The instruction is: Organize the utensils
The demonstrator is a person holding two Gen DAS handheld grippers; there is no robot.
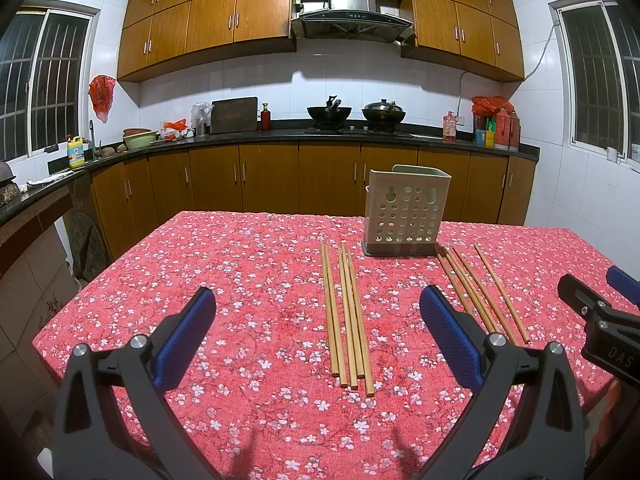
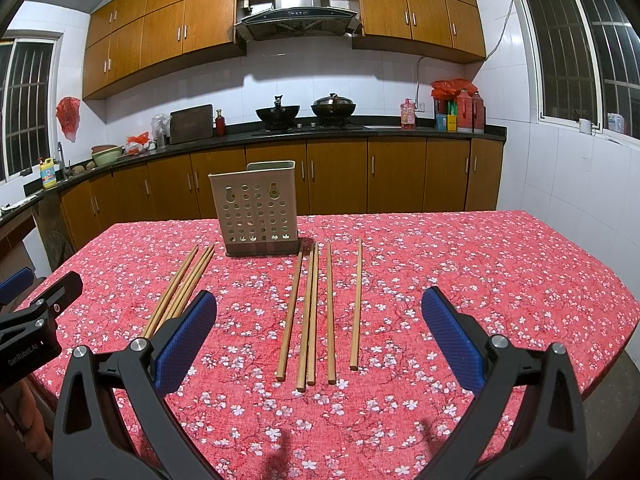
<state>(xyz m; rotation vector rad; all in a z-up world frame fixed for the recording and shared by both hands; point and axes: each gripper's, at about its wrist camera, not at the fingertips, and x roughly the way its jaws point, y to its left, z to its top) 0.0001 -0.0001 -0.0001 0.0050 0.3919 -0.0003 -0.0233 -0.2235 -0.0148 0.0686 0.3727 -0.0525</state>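
Observation:
A beige perforated utensil holder (image 1: 406, 213) (image 2: 258, 211) stands upright on the red floral tablecloth (image 1: 260, 272) (image 2: 460, 264). Two groups of several wooden chopsticks lie flat in front of it: one group (image 1: 347, 316) (image 2: 180, 288) to its left, the other (image 1: 480, 288) (image 2: 316, 312) to its right. My left gripper (image 1: 318, 308) is open above the cloth, with the left group lying between its fingers. My right gripper (image 2: 320, 312) is open too, over the right group. Neither holds anything. Each gripper shows at the edge of the other's view (image 1: 600, 316) (image 2: 36, 312).
The table's edges drop off at left (image 1: 52, 332) and right (image 2: 616, 320). Behind the table runs a dark kitchen counter (image 1: 280, 134) with two woks (image 1: 330, 112), a cutting board (image 1: 234, 114), bottles and wooden cabinets below.

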